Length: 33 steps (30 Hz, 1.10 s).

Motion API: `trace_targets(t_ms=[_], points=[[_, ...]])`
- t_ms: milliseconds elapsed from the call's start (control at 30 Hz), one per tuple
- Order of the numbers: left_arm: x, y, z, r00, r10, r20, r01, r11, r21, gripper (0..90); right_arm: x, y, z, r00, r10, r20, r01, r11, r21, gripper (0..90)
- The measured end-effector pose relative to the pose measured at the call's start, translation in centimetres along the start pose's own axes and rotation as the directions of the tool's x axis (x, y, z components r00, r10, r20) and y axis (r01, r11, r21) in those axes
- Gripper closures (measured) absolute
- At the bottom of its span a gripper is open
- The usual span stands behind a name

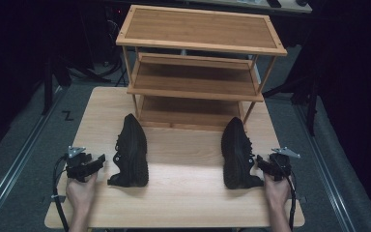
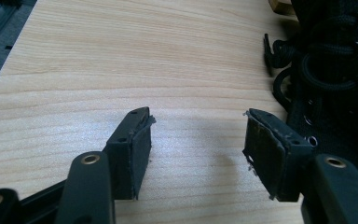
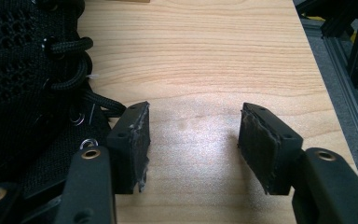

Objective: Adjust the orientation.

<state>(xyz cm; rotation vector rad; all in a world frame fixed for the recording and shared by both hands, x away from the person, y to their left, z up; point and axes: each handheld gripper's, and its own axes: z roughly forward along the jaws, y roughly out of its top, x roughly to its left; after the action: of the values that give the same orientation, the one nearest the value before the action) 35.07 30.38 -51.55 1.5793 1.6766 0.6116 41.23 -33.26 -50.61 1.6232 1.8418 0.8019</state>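
**Two shoes on the table, rack not yet loaded**

At the far left of the high view, the left gripper (image 1: 99,160) is held low over the table (image 1: 183,203), just beside the left shoe (image 1: 131,151). Its jaws are seen spread wide in the left gripper view, with nothing but bare wood between them; the laces and eyelets of the left shoe (image 2: 335,74) are found right next to one jaw, though contact cannot be made out.

Behind the middle of the table a wooden rack (image 1: 198,58) is set, and all three of its shelves are seen bare.

Further right, the right shoe (image 1: 237,152) is laid toe toward the rack, like its partner. The right gripper (image 1: 260,161) is brought up against its outer side. Its jaws too are parted wide and nothing is gripped; in the right gripper view the mesh and laces of the right shoe (image 3: 28,84) are pressed close to one jaw.

The work is judged to be at its very start: neither shoe is grasped or lifted, and both are left to be picked up and, presumably, placed on a shelf
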Motion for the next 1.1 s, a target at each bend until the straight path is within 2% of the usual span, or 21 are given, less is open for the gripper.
trace_targets(t_ms=[433, 567, 800, 1100], points=[[-0.12, 0.01, 0.04, 1.0, 0.004, -0.004, -0.004, 1.0, 0.001, 40.5, 0.05, -0.02, 0.0, 0.9999, -0.008, -0.01, 0.008, 1.0, 0.002, 39.4], [-0.01, 0.01, 0.02, 1.0, -0.001, 0.008, 0.001, 1.0, 0.0, 40.5, 0.06, -0.01, 0.0, 0.9999, -0.008, -0.01, 0.008, 1.0, 0.002, 39.3], [0.22, 0.0, 0.04, 0.9982, -0.041, 0.043, 0.042, 0.9991, -0.009, 48.9, 0.07, -0.01, -0.01, 0.9999, -0.005, -0.01, 0.005, 1.0, 0.003, 39.3], [-0.01, -0.01, 0.01, 0.9987, -0.022, 0.047, 0.022, 0.9998, -0.001, 46.2, 0.09, -0.01, 0.0, 0.9999, -0.004, -0.014, 0.004, 1.0, 0.003, 38.1]])
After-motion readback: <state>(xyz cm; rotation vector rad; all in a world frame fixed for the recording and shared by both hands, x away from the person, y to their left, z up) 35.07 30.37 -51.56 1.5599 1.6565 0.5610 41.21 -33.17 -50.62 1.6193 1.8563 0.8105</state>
